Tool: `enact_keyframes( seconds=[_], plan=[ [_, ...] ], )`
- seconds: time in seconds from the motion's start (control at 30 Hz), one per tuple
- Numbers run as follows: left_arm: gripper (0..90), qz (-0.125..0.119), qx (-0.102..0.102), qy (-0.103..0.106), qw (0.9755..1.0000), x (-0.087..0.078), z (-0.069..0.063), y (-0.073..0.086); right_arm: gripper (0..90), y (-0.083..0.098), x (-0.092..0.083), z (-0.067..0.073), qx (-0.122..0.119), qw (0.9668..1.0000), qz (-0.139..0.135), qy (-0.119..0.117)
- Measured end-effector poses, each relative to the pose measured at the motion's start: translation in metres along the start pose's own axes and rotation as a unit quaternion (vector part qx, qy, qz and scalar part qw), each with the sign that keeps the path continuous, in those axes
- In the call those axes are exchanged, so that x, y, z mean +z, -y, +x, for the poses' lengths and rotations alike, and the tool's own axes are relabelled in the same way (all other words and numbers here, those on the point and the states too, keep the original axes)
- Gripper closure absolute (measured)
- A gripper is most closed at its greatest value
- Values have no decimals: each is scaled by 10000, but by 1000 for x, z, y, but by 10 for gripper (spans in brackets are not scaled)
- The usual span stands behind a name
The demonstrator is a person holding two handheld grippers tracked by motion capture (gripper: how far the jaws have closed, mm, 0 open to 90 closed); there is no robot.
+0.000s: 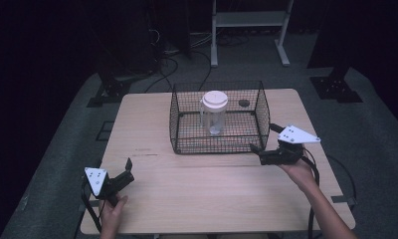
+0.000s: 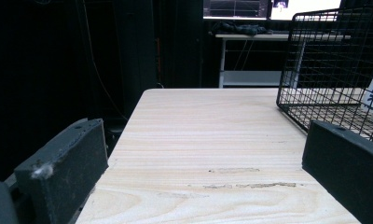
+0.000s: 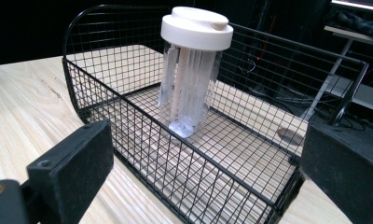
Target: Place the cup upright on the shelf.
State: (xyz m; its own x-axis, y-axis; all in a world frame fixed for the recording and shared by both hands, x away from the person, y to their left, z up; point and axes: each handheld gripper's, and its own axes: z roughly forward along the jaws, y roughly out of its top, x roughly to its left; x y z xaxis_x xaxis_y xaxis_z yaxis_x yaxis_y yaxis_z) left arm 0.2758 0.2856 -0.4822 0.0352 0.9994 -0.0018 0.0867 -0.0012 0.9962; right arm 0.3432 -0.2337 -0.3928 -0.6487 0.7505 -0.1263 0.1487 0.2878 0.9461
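A clear plastic pitcher with a white lid (image 1: 214, 112) (image 3: 190, 74) stands upright inside a black wire basket (image 1: 177, 124) (image 3: 128, 121) at the middle back of the wooden table (image 1: 212, 189). My right gripper (image 1: 262, 142) is open beside the basket's front right corner, its jaws spread wide toward the basket with nothing between them. My left gripper (image 1: 129, 168) is open near the table's front left, over bare wood, well away from the basket (image 2: 324, 56).
A small dark round mark (image 1: 244, 103) lies on the table behind the basket. A metal frame stand (image 1: 249, 30) and cables sit on the floor beyond the table. The surroundings are dark. Bare wood stretches across the table's front half.
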Motion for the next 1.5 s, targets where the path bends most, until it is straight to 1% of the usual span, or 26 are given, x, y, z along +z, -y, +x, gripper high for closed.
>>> enact_keyframes(
  seconds=[0.07,0.1,0.2,0.47,0.77,0.83,0.9,1.13,1.33,1.5],
  plan=[
    [0,-8,-3,0,10000,0,0,0,21,2,-1,0,5,10000,51,-4],
    [0,-4,1,2,10000,0,0,0,21,3,-2,1,-3,10000,12,6],
    [0,-10,-4,2,10000,0,0,0,21,5,-4,1,17,10000,6,6],
    [0,-2,2,-4,10000,0,0,0,21,16,-10,2,73,10000,46,22],
    [0,-10,-2,-4,10000,0,0,0,21,26,-19,1,179,9998,14,120],
    [0,-10,-1,-5,10000,0,0,0,21,29,-21,1,244,9996,-7,116],
    [0,-2,2,-7,10000,0,0,0,21,30,-23,1,203,9997,-9,149],
    [0,-11,-2,-5,10000,0,0,0,21,39,-28,2,282,9994,-13,177],
    [0,-11,0,-5,10000,0,0,0,21,45,-33,3,309,9993,-31,223],
    [0,-4,5,-6,10000,0,0,0,21,49,-37,3,286,9992,-5,278]
  ],
)
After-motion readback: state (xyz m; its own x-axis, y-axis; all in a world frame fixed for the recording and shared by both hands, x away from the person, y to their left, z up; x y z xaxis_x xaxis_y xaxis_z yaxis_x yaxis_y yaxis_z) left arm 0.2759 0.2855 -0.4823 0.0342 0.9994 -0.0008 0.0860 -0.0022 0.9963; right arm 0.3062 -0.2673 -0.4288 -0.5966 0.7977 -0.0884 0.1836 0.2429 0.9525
